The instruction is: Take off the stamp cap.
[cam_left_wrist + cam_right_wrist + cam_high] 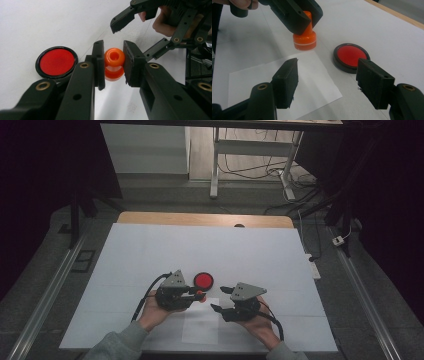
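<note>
Left gripper (113, 63) clamps the orange stamp (114, 64) by its neck, face down, above the paper sheet (312, 82) for stamping. Ink pad (351, 56) lies just beyond. Right gripper (327, 85) stands wide, empty.

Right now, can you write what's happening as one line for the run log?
left gripper: shut on orange stamp | right gripper: open, nothing held | red ink pad: on table | paper sheet: beneath stamp

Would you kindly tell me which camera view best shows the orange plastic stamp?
The right gripper view: the orange plastic stamp shows from the side, base free, neck clamped by the left gripper. The left gripper view looks down on its knob between the pads. The high view gives a tiny orange spot.
</note>
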A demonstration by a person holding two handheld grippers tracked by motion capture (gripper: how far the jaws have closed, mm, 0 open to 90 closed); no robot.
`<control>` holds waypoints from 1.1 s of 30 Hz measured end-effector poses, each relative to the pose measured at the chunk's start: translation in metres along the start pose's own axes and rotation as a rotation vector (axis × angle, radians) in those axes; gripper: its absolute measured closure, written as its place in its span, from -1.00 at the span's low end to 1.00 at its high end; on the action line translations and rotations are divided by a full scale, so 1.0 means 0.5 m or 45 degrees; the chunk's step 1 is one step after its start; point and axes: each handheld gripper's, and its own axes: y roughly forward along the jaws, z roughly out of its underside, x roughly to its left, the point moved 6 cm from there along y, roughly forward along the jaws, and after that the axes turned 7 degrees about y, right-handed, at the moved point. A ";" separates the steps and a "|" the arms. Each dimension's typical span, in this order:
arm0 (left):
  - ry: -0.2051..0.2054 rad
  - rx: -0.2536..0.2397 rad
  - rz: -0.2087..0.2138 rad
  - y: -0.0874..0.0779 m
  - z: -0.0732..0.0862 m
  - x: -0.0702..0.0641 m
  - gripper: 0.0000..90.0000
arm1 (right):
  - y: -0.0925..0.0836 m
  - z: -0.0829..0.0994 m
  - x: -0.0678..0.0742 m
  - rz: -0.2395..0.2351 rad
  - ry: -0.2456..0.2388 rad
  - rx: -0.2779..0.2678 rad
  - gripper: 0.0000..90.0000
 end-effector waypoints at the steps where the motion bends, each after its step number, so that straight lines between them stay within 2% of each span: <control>1: 0.000 0.000 0.000 0.000 0.000 0.000 0.61 | 0.001 0.000 0.001 -0.002 -0.003 0.005 -0.25; 6: 0.001 0.002 0.002 0.002 0.000 -0.001 0.61 | 0.015 -0.001 0.008 -0.031 0.014 0.011 -0.25; 18: -0.001 0.005 0.003 0.003 0.000 -0.001 0.61 | 0.041 -0.007 0.030 -0.065 -0.008 0.031 -0.23; 27: -0.002 -0.001 -0.004 0.003 0.000 -0.001 0.61 | 0.055 -0.010 0.037 -0.069 -0.015 0.043 -0.11; 33: -0.001 -0.004 -0.010 0.003 -0.001 -0.001 0.61 | 0.059 -0.012 0.040 -0.072 0.001 0.045 -0.02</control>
